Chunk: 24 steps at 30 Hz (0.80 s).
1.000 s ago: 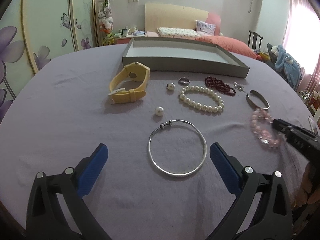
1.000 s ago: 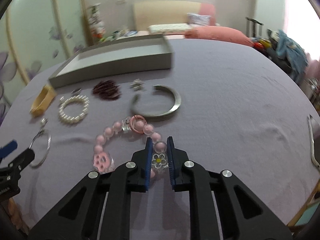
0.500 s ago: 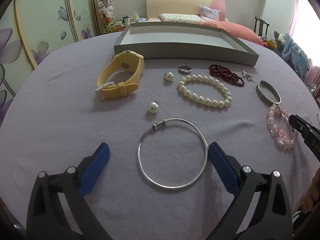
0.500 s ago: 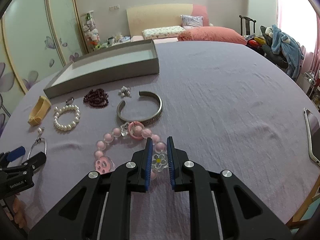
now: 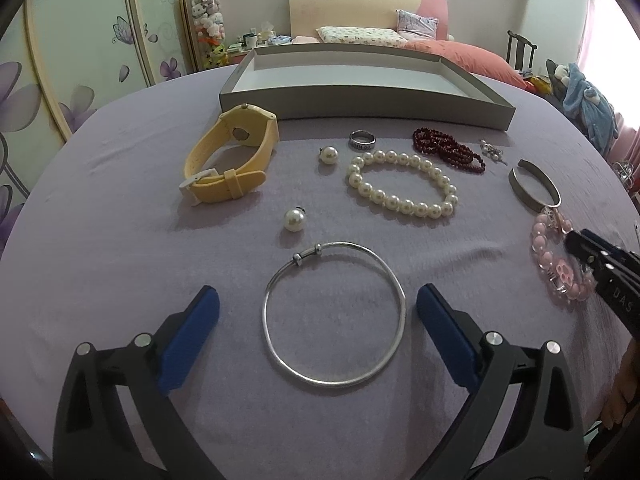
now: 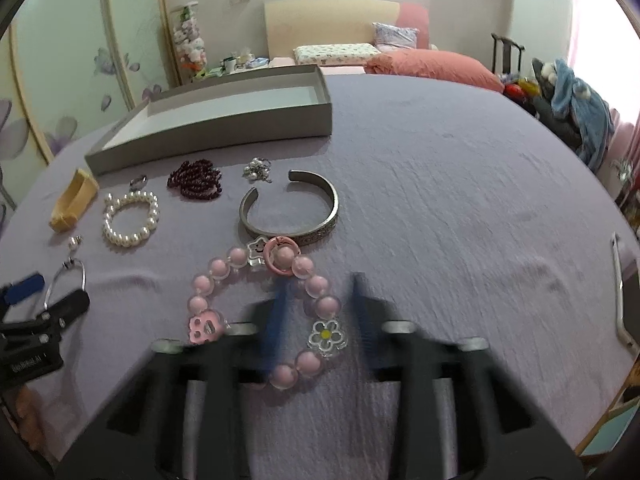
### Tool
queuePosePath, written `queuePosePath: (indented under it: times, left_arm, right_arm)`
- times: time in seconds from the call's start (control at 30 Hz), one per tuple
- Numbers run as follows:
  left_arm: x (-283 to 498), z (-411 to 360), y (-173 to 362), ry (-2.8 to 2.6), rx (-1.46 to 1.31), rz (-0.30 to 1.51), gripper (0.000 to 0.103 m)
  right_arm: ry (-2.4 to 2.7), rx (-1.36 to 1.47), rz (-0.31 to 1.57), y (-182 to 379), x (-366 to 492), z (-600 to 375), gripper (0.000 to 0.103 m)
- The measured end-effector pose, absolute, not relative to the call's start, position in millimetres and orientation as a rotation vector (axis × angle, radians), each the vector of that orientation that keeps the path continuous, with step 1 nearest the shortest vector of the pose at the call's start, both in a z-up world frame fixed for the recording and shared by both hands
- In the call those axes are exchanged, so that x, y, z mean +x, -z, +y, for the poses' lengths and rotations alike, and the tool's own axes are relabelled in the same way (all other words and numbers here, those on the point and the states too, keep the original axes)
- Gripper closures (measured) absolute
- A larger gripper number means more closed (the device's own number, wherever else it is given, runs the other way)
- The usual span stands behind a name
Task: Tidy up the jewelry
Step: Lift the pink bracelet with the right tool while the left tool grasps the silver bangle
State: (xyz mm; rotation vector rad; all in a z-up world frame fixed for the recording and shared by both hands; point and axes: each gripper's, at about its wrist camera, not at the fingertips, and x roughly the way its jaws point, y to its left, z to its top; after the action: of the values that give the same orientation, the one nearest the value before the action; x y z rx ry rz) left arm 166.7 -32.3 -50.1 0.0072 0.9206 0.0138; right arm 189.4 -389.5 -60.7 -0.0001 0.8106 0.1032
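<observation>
Your right gripper [image 6: 320, 312] is blurred but its jaws stand apart, straddling the near side of the pink bead bracelet [image 6: 266, 300] low in the centre of the right wrist view; it grips nothing. Close there and the pads may catch only the flower charm [image 6: 327, 334] (a loose, dangling part), so the strand could swing and drag the silver cuff [image 6: 294, 216], which touches the bracelet's far end. Your left gripper [image 5: 318, 318] is spread wide, its jaws flanking the thin silver bangle [image 5: 334, 314] at lower centre of its view. That flat hoop may skid on the purple cloth [image 5: 120, 248] if one pad meets it first. The grey tray [image 5: 360, 98] sits empty at upper centre.
</observation>
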Motion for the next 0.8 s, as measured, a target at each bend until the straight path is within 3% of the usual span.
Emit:
queuePosePath:
  times: [0.17,0.23,0.8]
  left_arm:
    - [164.4,-34.5,45.9,-0.006,0.007,0.899,0.030]
    - [164.1,-34.2,44.8,-0.010,0.005,0.892,0.035]
    - [148.3,-3.1,29.7,-0.031,-0.088,0.838,0.035]
  right_arm:
    - [-0.117,0.026,0.810,61.3,189.0,-393.1,0.089]
    - [-0.121,0.033,0.809,61.6,188.4,-393.6,0.089]
    - [-0.187,0.076,0.696,35.1,178.4,-394.4,0.089]
